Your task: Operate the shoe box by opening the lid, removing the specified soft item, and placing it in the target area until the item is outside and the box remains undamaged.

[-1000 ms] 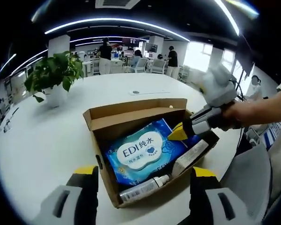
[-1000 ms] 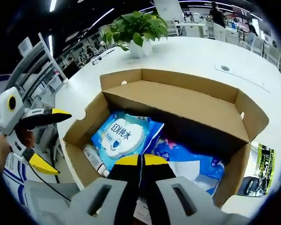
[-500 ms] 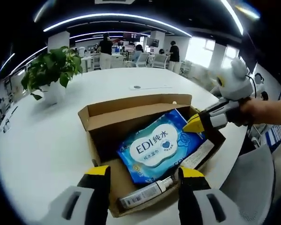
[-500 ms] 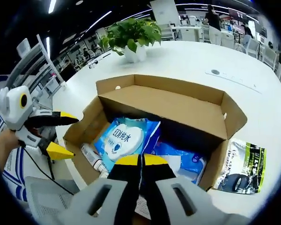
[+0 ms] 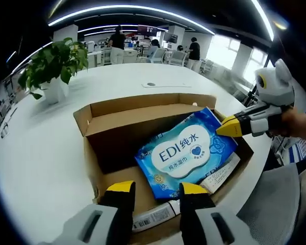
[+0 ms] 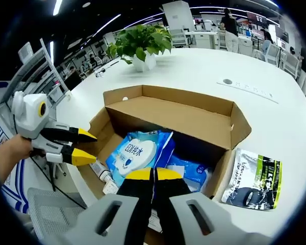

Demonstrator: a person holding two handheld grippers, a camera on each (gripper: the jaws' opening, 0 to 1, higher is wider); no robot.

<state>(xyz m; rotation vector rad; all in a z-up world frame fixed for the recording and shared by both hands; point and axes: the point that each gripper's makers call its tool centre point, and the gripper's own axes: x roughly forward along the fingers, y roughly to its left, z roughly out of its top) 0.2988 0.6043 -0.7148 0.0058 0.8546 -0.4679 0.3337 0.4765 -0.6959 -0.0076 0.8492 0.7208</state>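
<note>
Right hand-held gripper (image 6: 153,176) clenched on the wipes pack (image 5: 186,153), tilting it clear of the box (image 5: 92,158); left hand-held gripper (image 5: 155,189) released, waiting nearby

on the blue wet-wipe pack (image 5: 186,152) in the shoe box (image 5: 94,145) i read "edi" in big blue letters, then the chinese characters 纯水, on its white cloud-shaped label; a smaller line of characters under it is too fine for me to read. in the right gripper view the same label reads "edi 纯水" too. the flat green-and-black sachet (image 6: 251,179) on the surface beside the box carries "l'oreal" along its edge; its other print is too small.
</note>
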